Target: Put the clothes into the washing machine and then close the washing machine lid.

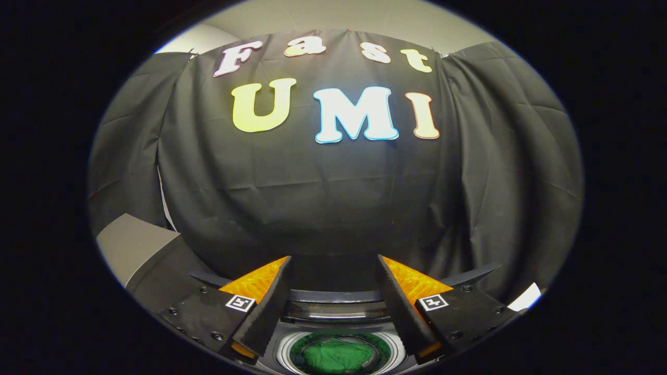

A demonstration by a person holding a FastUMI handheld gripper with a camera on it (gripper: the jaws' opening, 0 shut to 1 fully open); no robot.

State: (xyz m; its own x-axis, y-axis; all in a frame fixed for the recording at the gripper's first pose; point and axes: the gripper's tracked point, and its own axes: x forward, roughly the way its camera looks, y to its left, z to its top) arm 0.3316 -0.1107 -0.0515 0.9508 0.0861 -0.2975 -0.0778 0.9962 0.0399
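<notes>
Here the gripper has its two fingers spread wide apart, with nothing held between them. Each finger is black foam on the inside and orange on the outside, and each has a small black-and-white square tag near its base. The gap between the fingers is big and open.

Low in the middle of the frame, between the finger bases, sits the washing machine. Its round drum opening has a shiny silver rim. Inside the drum lies the green cloth, bunched up in a soft heap. The cloth is inside the rim and does not hang over it. The fingers sit above the opening and do not touch the cloth or the rim.

Just past the drum, a dark curved edge of the machine runs from one finger to the other. I cannot tell if that is the lid.

Beyond that edge hangs the black cloth wall, with folds at both sides. At the lower left of the frame is a grey flat surface beside the wall.
</notes>
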